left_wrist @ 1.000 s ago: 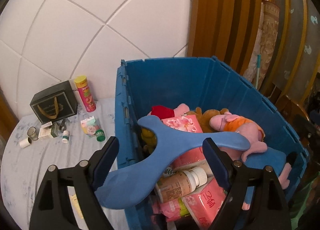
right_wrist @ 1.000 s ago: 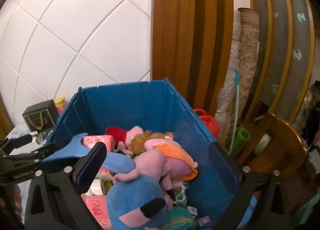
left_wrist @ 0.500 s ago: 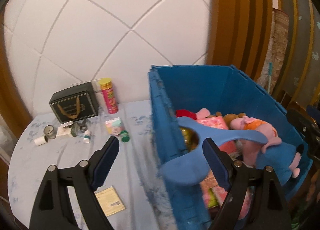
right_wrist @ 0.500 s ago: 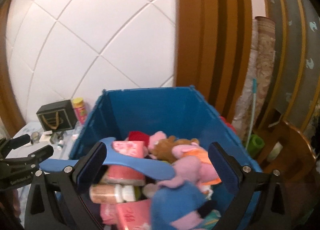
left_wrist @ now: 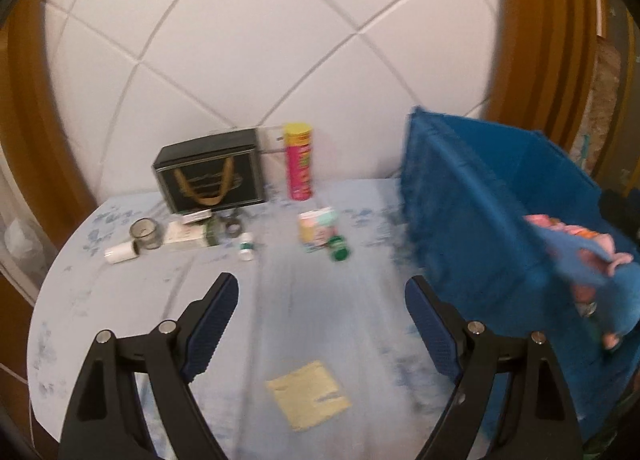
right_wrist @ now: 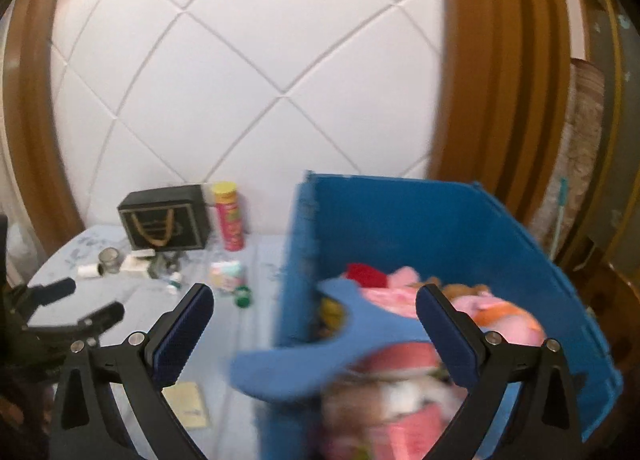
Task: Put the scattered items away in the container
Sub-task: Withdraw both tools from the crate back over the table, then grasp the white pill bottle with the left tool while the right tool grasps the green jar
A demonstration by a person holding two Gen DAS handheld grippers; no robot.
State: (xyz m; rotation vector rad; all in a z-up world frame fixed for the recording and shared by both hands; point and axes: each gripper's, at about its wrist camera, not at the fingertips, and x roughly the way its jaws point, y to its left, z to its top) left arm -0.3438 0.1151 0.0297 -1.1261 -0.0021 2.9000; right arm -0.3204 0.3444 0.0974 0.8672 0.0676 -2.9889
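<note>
A blue crate (left_wrist: 480,212) stands at the right of the table (left_wrist: 120,300), full of plush toys and pink packs; it also shows in the right wrist view (right_wrist: 400,228). A long blue plush ear (right_wrist: 304,360) hangs over its near rim. My left gripper (left_wrist: 322,324) is open and empty above the table, left of the crate. A yellow packet (left_wrist: 308,394) lies just beyond it. My right gripper (right_wrist: 314,334) is open and empty over the crate's left rim. Scattered on the table: a pink can (left_wrist: 299,162), a pastel box (left_wrist: 318,228), a green-capped bottle (left_wrist: 339,250).
A black gift box (left_wrist: 210,176) stands at the back by the white padded wall. Near it lie a glass cup (left_wrist: 145,234), a white roll (left_wrist: 120,254), a white carton (left_wrist: 188,236) and a small white bottle (left_wrist: 246,250). Wooden panelling and a chair are right of the crate.
Both grippers have swung left, away from the crate's inside. My left gripper now faces the table with the scattered items. The plush ear stays on the crate rim.
</note>
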